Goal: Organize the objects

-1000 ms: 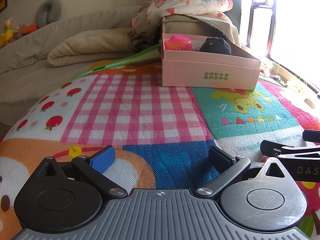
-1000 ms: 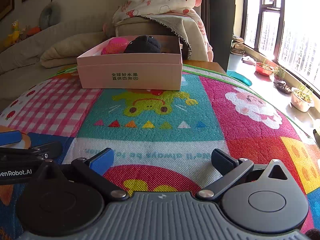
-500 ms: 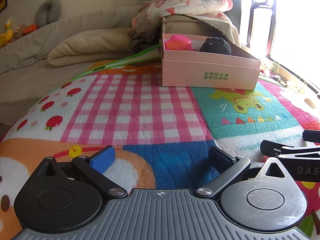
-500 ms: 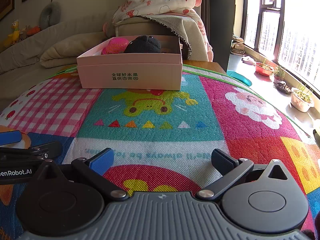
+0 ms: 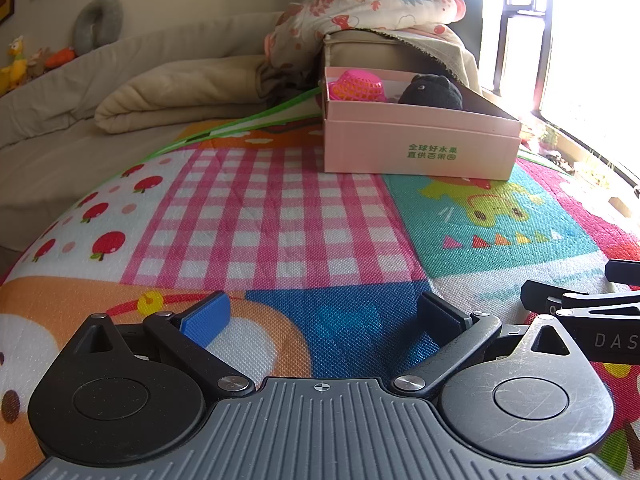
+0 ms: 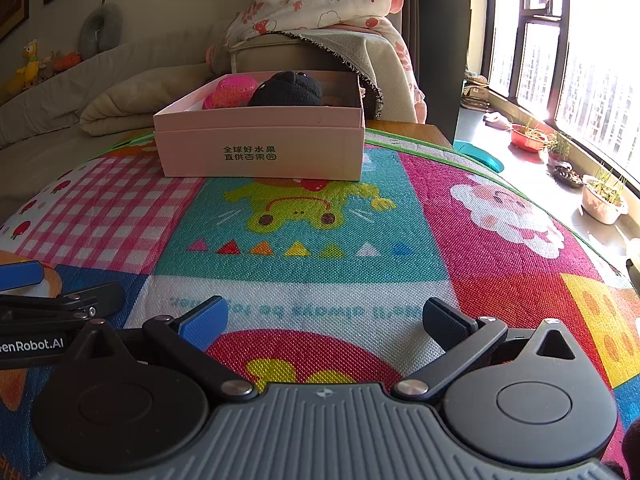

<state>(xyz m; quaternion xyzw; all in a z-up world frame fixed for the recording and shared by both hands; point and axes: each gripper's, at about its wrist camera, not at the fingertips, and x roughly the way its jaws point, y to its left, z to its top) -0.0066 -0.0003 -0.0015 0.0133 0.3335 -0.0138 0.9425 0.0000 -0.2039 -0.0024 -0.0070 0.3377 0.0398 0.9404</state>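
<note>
A pink cardboard box [image 5: 416, 148] [image 6: 260, 148] stands at the far side of the colourful play mat [image 5: 280, 220] [image 6: 320, 220]. Inside it lie a pink mesh toy [image 5: 356, 86] [image 6: 230, 90] and a black plush toy [image 5: 432, 90] [image 6: 288, 90]. My left gripper [image 5: 324, 316] rests low over the mat's near edge, open, with nothing between its fingers. My right gripper [image 6: 326, 318] sits beside it to the right, also open with nothing held. Each gripper shows at the edge of the other's view.
A beige sofa [image 5: 120, 92] with a folded blanket [image 5: 180, 96] lies behind the mat on the left. A floral quilt [image 6: 320, 4] is piled on an armrest behind the box. Plant pots [image 6: 600, 200] line the window sill at the right.
</note>
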